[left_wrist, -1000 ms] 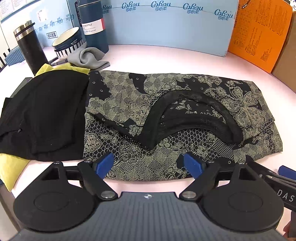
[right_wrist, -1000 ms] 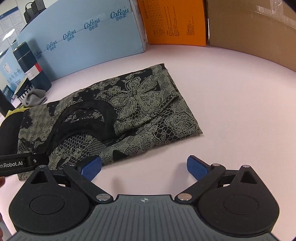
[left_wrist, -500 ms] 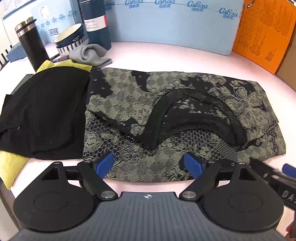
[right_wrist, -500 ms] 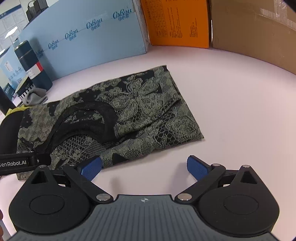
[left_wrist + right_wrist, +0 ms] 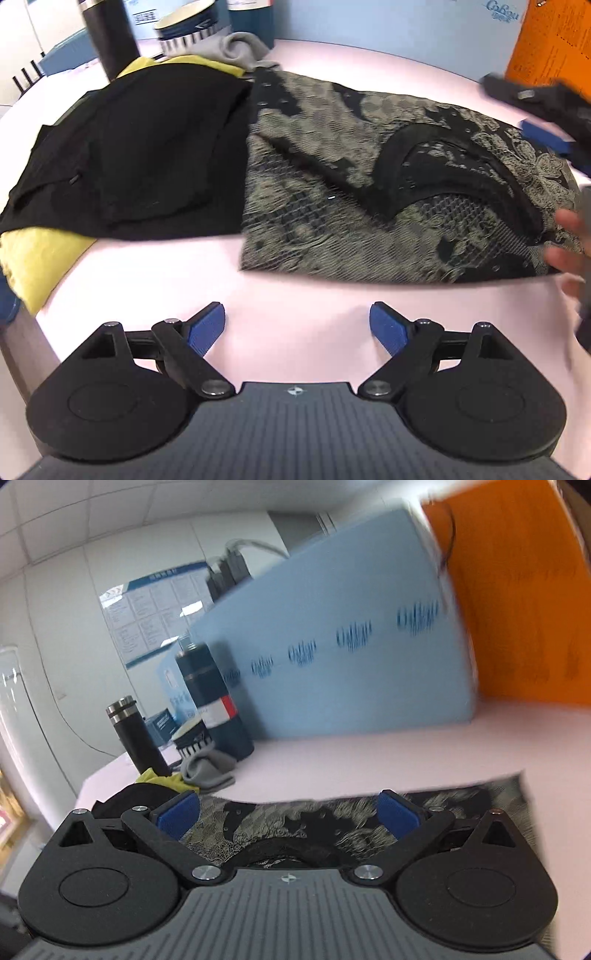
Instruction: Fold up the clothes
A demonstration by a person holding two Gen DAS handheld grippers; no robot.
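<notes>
A pale pink bench (image 5: 295, 288) holds a folded lace-patterned garment (image 5: 388, 206), black with a grey-green print, lying flat across its middle with a dark curved neckline facing up. Touching its left edge is a pile of black clothes (image 5: 140, 155), which rests on a yellow cloth (image 5: 40, 258) at the bench's left edge. Toward the far left corner stand a black flask (image 5: 138, 734), a striped bowl (image 5: 192, 740), a dark blue bottle (image 5: 214, 701) and a crumpled grey cloth (image 5: 208, 770). A light blue box (image 5: 351, 657) and an orange board (image 5: 517, 602) stand along the far edge. The left gripper (image 5: 297, 325) hovers over bare bench near the front edge, just short of the garment's near hem, its blue-padded jaws wide apart and holding nothing. The right gripper (image 5: 288, 814) is tilted upward over the garment's right part, its jaws also spread wide and empty; its view is blurred. In the left view, part of the person's hand (image 5: 570, 240) shows at the garment's right end.
</notes>
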